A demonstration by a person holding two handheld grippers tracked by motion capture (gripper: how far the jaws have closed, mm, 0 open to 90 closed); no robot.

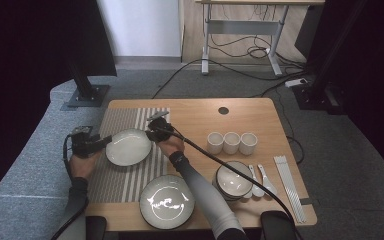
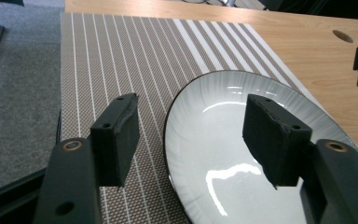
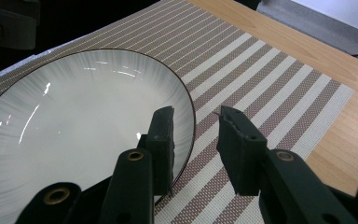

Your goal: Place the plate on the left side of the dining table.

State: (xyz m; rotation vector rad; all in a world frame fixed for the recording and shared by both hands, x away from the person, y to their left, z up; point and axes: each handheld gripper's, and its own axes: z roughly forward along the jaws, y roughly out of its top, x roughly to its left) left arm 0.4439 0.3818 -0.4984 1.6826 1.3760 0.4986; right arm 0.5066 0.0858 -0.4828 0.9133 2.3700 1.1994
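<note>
On the woven striped mat (image 1: 130,150), both grippers' fingers stand open astride the glossy ribbed plate's (image 1: 128,146) rim.

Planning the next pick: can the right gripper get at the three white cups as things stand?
Probably yes. The right gripper sits open at the plate rim, and bare table lies between it and the cups.
</note>
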